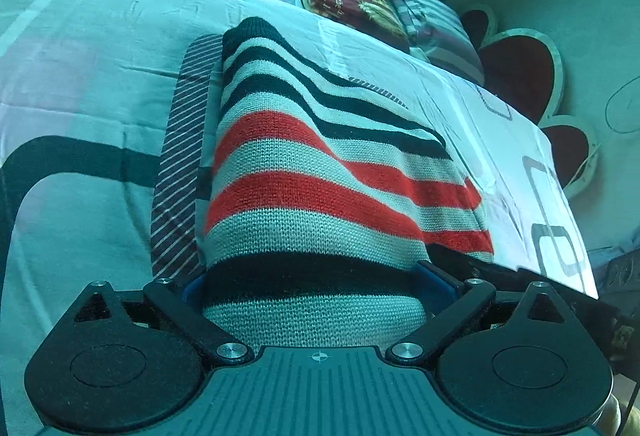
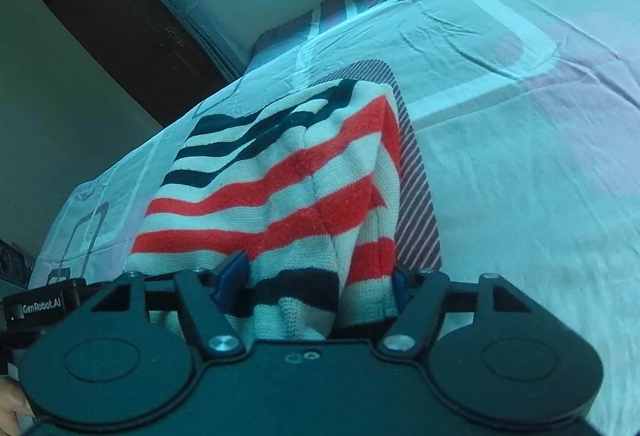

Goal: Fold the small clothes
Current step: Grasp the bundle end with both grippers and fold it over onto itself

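Striped knit garment (image 1: 304,172): black, red and pale bands, lying on the bed (image 1: 80,84), already doubled along one side, its near hem drawn up into both grippers. Judged soft, light and limp, with a grippy knit unlikely to slip; best held at hem corners or along a folded edge.
Left gripper (image 1: 316,276): fingers spread wide, cloth bunched between them at 6 o'clock; whether the pads press cannot be told.
Right gripper (image 2: 320,276): fingers apart with bunched hem between; grip likewise unclear.
Folded maroon cloth (image 1: 348,2): near the pillows, at 12 o'clock from the garment, well apart.
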`<state>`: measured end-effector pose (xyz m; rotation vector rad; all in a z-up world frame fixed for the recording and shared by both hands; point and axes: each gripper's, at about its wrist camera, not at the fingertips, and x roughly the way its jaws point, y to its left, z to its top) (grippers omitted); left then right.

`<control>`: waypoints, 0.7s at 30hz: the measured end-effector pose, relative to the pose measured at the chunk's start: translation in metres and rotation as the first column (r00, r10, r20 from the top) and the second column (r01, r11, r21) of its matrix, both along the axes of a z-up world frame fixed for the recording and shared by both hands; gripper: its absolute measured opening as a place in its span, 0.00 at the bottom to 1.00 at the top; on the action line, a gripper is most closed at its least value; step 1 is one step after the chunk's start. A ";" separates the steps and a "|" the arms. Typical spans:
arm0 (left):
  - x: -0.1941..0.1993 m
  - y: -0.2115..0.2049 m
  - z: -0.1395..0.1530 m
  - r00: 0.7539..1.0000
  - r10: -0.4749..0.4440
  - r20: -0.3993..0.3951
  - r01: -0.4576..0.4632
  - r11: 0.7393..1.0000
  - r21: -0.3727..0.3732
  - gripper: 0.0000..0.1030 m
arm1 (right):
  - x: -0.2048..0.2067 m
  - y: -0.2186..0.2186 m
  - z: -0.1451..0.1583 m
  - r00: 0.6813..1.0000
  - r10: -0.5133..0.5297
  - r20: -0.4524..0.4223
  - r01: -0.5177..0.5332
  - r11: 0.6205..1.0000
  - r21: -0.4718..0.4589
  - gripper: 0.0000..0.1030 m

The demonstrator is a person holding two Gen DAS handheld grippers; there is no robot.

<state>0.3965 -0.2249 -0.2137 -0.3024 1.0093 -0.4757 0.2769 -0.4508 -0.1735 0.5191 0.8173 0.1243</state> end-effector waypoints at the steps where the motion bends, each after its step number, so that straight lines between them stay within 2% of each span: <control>1: 0.000 -0.002 0.001 1.000 0.007 0.005 -0.007 1.000 0.011 0.96 | 0.002 0.003 0.000 1.000 -0.009 0.003 0.009 1.000 -0.010 0.67; 3: -0.002 -0.004 0.004 1.000 0.017 0.017 -0.017 1.000 0.021 0.88 | 0.002 0.008 0.002 1.000 -0.024 0.001 0.024 0.999 -0.024 0.66; 5: -0.005 0.001 0.009 0.999 0.020 0.028 -0.021 1.000 0.010 0.78 | -0.005 0.004 0.007 0.999 -0.040 0.020 0.040 0.999 0.001 0.44; 9: -0.007 0.012 0.018 0.999 0.008 0.040 -0.007 1.000 -0.017 0.62 | -0.015 0.004 0.017 0.997 -0.059 0.049 0.057 0.997 0.045 0.40; 15: -0.016 0.043 0.043 0.995 0.045 0.090 -0.039 0.997 -0.067 0.59 | -0.022 0.027 0.047 0.991 -0.039 0.125 0.030 0.997 0.076 0.38; 21: -0.021 0.104 0.075 0.983 0.087 0.162 -0.079 0.995 -0.054 0.59 | -0.011 0.079 0.075 0.984 0.014 0.179 -0.031 0.995 0.094 0.38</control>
